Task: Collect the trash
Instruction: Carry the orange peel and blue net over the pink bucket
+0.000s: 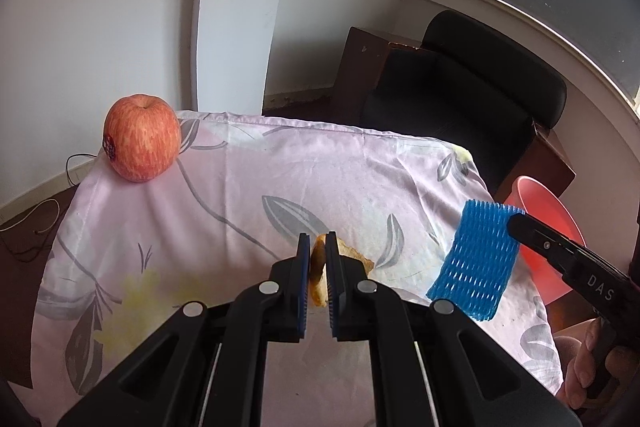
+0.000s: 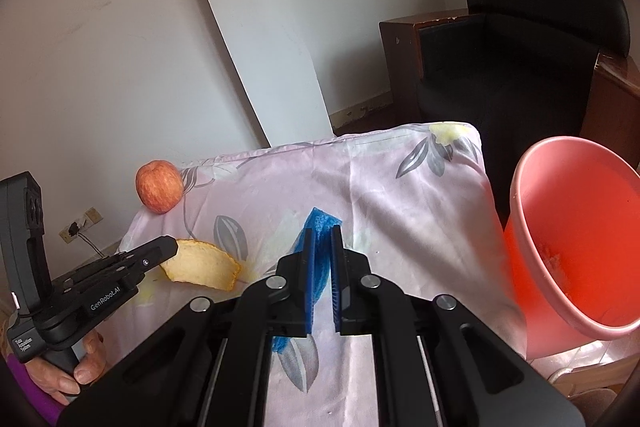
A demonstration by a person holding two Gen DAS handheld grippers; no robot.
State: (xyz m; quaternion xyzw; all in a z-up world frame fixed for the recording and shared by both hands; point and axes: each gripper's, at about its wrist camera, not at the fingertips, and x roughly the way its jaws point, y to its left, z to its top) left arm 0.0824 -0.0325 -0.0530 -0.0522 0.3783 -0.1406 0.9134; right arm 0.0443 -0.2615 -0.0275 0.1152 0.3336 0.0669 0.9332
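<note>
Left gripper [image 1: 318,277] jaws clamp peel [image 2: 204,265]; right gripper [image 2: 322,281] jaws clamp foam net [image 1: 476,261]. Risk: light net slips, misses pink bin [image 2: 576,247].

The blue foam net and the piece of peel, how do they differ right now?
The blue foam net is a bright blue mesh sleeve; the peel is a curved, pale yellow rind with an orange edge. The net is held by the right gripper and hangs beside the pink bin; the peel is in the left gripper, over the middle of the floral cloth. Both are pinched between gripper fingers, and neither is in the bin.
</note>
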